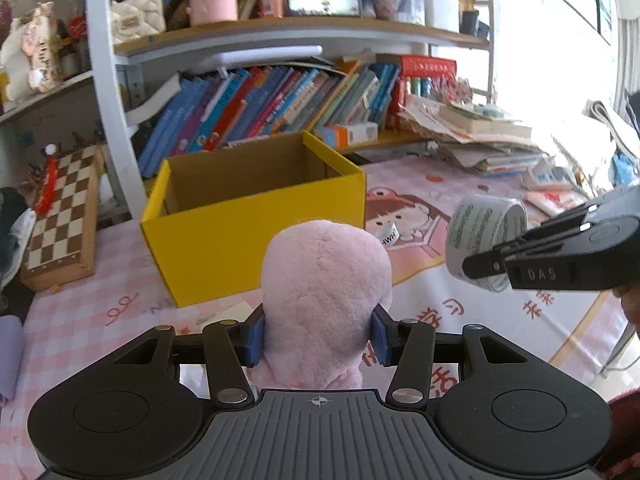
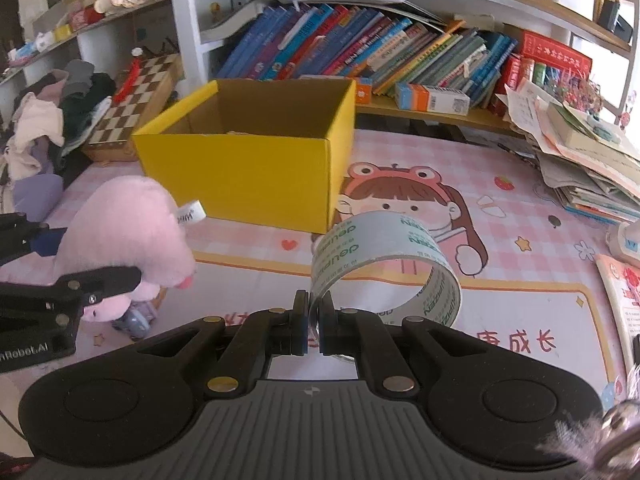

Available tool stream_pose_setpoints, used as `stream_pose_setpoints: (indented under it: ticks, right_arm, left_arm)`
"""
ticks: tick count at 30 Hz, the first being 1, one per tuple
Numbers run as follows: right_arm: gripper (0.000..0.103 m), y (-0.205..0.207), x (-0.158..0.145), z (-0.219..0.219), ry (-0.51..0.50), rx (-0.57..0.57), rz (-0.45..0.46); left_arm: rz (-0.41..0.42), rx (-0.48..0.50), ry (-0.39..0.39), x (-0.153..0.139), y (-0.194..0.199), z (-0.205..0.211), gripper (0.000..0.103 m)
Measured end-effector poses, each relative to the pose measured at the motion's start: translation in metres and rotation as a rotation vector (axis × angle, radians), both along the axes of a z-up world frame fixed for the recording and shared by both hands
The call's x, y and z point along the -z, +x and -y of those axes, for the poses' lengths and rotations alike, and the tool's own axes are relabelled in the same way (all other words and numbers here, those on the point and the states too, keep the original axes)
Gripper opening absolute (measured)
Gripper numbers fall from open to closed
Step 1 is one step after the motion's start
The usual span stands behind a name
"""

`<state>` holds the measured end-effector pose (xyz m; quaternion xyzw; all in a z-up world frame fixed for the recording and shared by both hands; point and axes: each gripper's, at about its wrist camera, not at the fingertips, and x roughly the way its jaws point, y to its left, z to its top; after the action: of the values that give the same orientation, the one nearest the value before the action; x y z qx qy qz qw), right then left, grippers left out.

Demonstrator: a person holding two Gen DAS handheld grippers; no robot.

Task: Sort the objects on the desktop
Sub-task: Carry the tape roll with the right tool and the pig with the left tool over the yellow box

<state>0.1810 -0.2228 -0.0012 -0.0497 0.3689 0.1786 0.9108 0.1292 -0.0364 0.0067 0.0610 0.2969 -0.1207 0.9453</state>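
Note:
My left gripper [image 1: 319,336] is shut on a pink plush toy [image 1: 326,292], its blue pads pressed into both sides, held above the table. The same plush toy [image 2: 128,228] shows at the left of the right wrist view, with a white label. My right gripper [image 2: 315,320] is shut on the wall of a roll of clear tape [image 2: 384,268] printed in green, lifted off the table. In the left wrist view the tape roll [image 1: 486,236] hangs at the right. A yellow cardboard box [image 1: 256,216], open at the top, stands just beyond both; the box [image 2: 256,160] looks nearly empty.
A pink cartoon desk mat [image 2: 500,280] covers the table. A chessboard [image 1: 60,216] lies left of the box. Shelves of books [image 1: 280,100] rise behind. A paper and book pile [image 2: 592,160] sits at the right, clothes [image 2: 44,128] at the left, a small toy [image 2: 136,320] under the plush.

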Motion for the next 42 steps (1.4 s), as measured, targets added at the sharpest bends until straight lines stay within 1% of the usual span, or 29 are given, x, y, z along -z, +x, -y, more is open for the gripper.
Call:
stream_pose_setpoints:
  ticks: [10,16,21,28,32,39,42]
  right_arm:
    - [0.005,-0.004,-0.024,-0.023,-0.003,-0.087,0.030]
    - [0.005,0.004,-0.046,-0.038,-0.010,-0.138,0.077]
    - [0.005,0.021,-0.069,-0.049,-0.021,-0.177,0.142]
    - [0.005,0.052,-0.096,-0.066,-0.031,-0.235,0.212]
    - [0.005,0.074,-0.109,-0.077,-0.047,-0.273,0.251]
    - [0.005,0.111,-0.125,-0.094,-0.064,-0.332,0.300]
    - [0.005,0.127,-0.126,-0.100,-0.076,-0.355,0.305]
  left_arm:
    - [0.066,-0.019,-0.023,-0.024,-0.007,-0.018,0.049]
    - [0.124,-0.036,-0.028,-0.043,0.000,-0.032,0.049]
    - [0.185,-0.049,-0.024,-0.061,0.009,-0.042,0.049]
    - [0.251,-0.072,-0.014,-0.082,0.032,-0.053,0.049]
    - [0.276,-0.082,-0.013,-0.089,0.051,-0.056,0.049]
    - [0.293,-0.099,-0.004,-0.094,0.089,-0.059,0.049]
    - [0.277,-0.110,-0.012,-0.092,0.106,-0.060,0.049]
